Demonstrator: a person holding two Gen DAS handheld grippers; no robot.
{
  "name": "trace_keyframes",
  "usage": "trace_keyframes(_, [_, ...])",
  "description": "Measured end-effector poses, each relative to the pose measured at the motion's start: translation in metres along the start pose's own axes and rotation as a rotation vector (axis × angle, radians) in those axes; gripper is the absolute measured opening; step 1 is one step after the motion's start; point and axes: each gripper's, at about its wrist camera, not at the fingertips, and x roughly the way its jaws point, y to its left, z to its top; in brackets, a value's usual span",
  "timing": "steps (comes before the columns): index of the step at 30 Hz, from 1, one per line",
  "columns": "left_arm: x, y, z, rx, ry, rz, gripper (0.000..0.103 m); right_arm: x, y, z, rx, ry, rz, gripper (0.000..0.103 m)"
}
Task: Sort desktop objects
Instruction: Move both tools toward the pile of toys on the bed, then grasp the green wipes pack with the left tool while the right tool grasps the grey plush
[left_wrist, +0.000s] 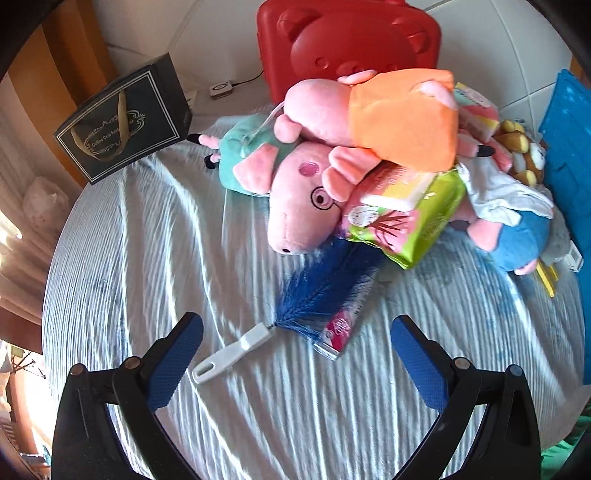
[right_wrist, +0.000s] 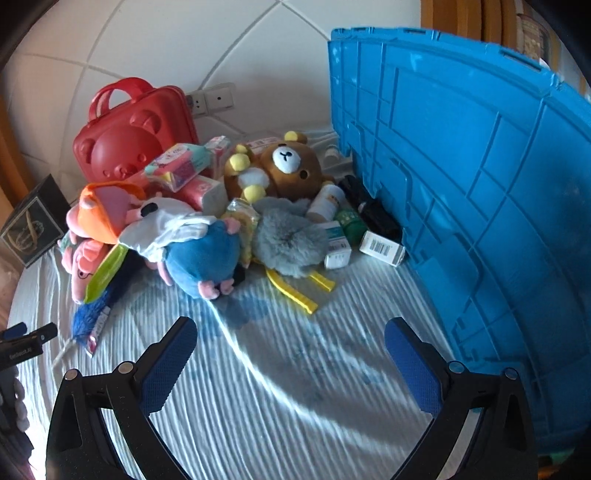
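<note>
Seemingly nothing is sorted: the jumbled heap of plush toys (right_wrist: 192, 236) lies untouched, left claw (left_wrist: 295, 354) and right claw (right_wrist: 290, 356) both wide open, empty.

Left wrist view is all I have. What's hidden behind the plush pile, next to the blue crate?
Observer: A white barcode box and a white bottle lie at the foot of the blue crate.
Operator: Anything soft back there?
Observer: A grey fluffy toy lies in front of the brown bear.
Operator: Is the right tool holding anything?
Observer: No, the right tool is open and empty over the striped cloth.
</note>
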Motion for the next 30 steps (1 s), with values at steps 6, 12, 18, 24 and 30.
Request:
trace_keyframes(6, [0.018, -0.030, 0.035, 0.035, -0.032, -0.073, 0.103, 0.048, -0.007, 0.019, 0.021, 0.072, -0.010, 0.103])
trace_keyframes(12, [0.051, -0.091, 0.063, 0.198, -0.037, -0.083, 0.103, 0.076, 0.008, 0.044, -0.045, 0.097, -0.006, 0.103])
trace_keyframes(18, [0.096, -0.113, 0.079, 0.240, 0.014, -0.012, 0.103, 0.096, 0.014, 0.064, -0.089, 0.098, 0.017, 0.103])
trace_keyframes(24, [0.099, -0.121, 0.078, 0.310, 0.049, 0.013, 0.100, 0.132, 0.006, 0.077, -0.122, 0.140, -0.025, 0.103])
trace_keyframes(30, [0.077, -0.093, 0.087, 0.169, 0.041, -0.077, 0.048, 0.169, 0.006, 0.081, -0.171, 0.208, 0.000, 0.097])
